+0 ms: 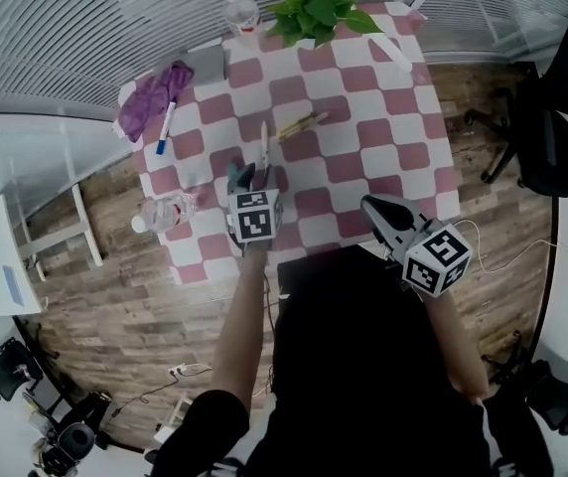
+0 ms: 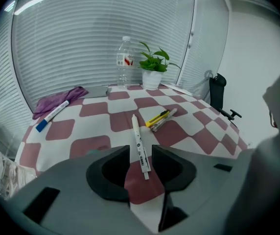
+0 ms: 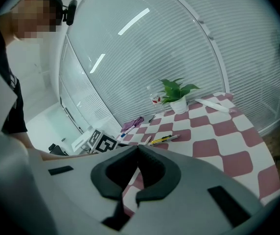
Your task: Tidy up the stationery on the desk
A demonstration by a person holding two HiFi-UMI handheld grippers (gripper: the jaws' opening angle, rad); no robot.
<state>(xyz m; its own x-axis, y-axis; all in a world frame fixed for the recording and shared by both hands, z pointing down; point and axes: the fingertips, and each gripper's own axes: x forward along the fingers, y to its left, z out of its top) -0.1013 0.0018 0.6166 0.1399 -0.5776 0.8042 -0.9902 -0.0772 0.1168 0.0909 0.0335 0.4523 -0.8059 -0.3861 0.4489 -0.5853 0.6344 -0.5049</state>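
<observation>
Grey left gripper down-tilted over pen

Right tool: jaws closed, tips meeting.
Surface: pink-and-white checks.
Potted plant: upright at the far edge.
Pens: lying mid-surface, beyond the jaws, one yellow.
Purple cloth: far left.

1 table, 1 plant, 2 water bottles, i.e. far bottle & near bottle, 1 purple cloth, 1 grey pad, 1 blue-capped marker, 1 white pen, 1 yellow cutter, 1 grey pen, 1 white stick, plus 2 grippers, i.e. left gripper & right gripper.
</observation>
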